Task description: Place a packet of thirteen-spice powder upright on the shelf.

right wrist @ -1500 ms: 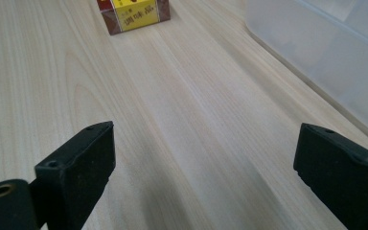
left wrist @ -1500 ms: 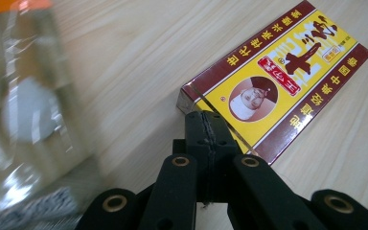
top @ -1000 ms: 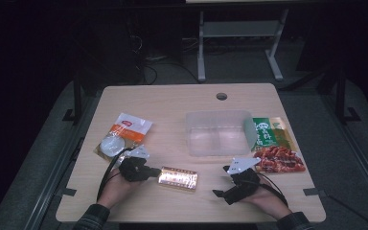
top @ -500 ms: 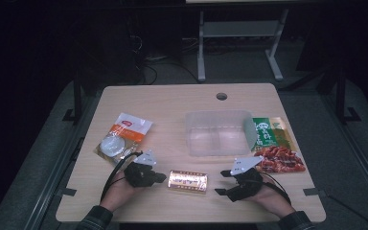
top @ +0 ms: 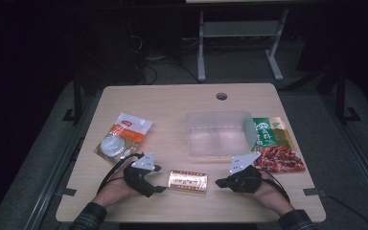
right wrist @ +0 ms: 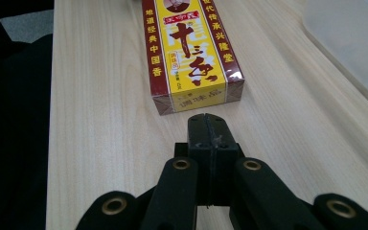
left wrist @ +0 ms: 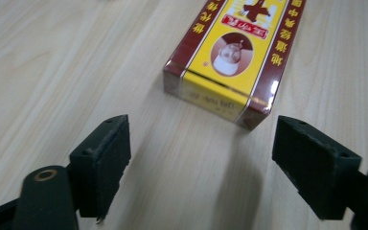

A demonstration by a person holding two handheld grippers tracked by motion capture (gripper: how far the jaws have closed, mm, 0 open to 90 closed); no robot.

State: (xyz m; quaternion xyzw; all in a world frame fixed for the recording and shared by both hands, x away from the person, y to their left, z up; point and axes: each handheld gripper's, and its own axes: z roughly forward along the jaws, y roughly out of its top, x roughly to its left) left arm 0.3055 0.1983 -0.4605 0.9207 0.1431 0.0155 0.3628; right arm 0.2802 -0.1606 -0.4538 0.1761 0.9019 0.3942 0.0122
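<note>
A small red and yellow box (top: 188, 181) lies flat near the table's front edge, between my two grippers. My left gripper (top: 160, 178) stands just off its left end; its jaws have just been opening and now stand wide with nothing between them. In the left gripper view the box (left wrist: 230, 57) lies a little beyond the left gripper (left wrist: 201, 132). My right gripper (top: 219, 182) points at the box's right end; its jaws have just been closing and are shut on nothing. The right gripper view shows the right gripper (right wrist: 206, 120) just short of the box (right wrist: 189, 52).
A clear plastic container (top: 218, 132) stands behind the box, with a green packet (top: 268, 134) and a red meat packet (top: 280, 160) to its right. An orange and white bag (top: 123, 136) lies at the left. The wooden table (top: 172, 103) has a cable hole (top: 221, 96) at the back.
The left gripper has let go of the box's left end, drawn back a little and opened. The right gripper's jaws, open before, have come together. The box stays where it was.
</note>
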